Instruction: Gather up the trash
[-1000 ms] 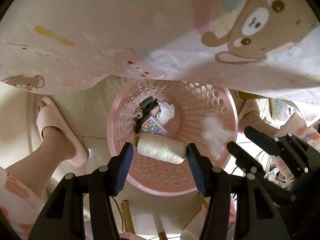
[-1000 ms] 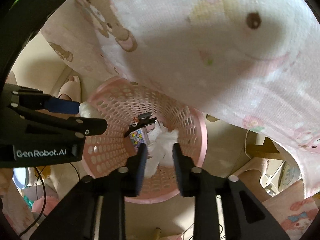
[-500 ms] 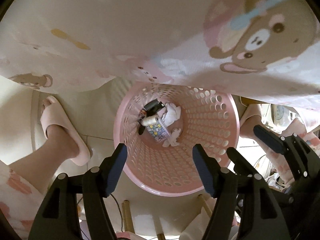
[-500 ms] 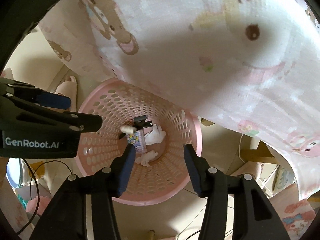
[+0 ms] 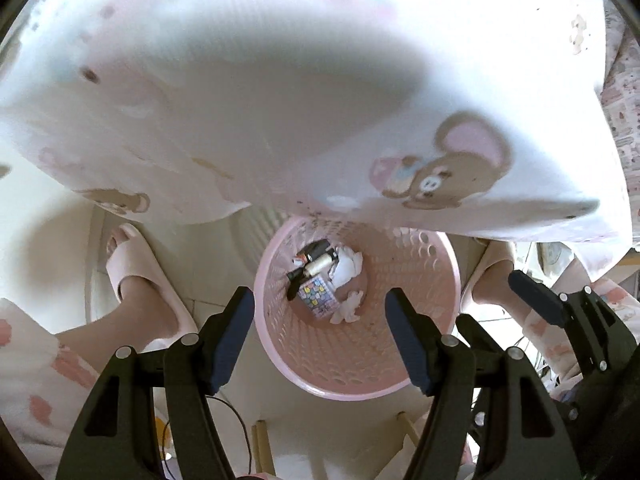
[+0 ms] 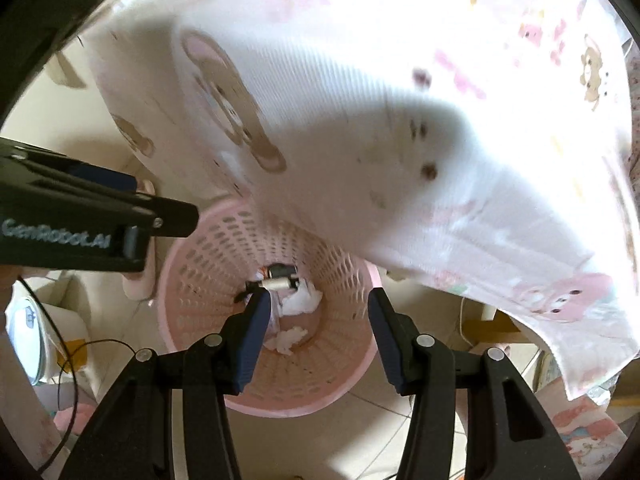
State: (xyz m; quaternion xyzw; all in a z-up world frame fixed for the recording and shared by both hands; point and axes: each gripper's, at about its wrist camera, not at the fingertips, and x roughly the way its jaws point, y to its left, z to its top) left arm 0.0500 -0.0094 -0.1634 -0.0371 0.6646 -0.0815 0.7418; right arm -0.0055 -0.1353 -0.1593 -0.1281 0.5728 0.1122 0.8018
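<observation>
- The cream roll and the white tissue wad, gripped a second ago, now lie at the bottom of the pink basket.
- The left gripper and the right gripper are seen with fingers apart and empty, raised above the rim.
- This drop is judged complete; more trash can be sought.

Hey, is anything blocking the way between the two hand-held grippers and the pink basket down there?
Nothing visible does. The left hand-held gripper and right hand-held gripper hang open and empty over the pink basket. The cartoon-print cloth overhangs only its far rim; the mouth below both grippers is clear.
</observation>
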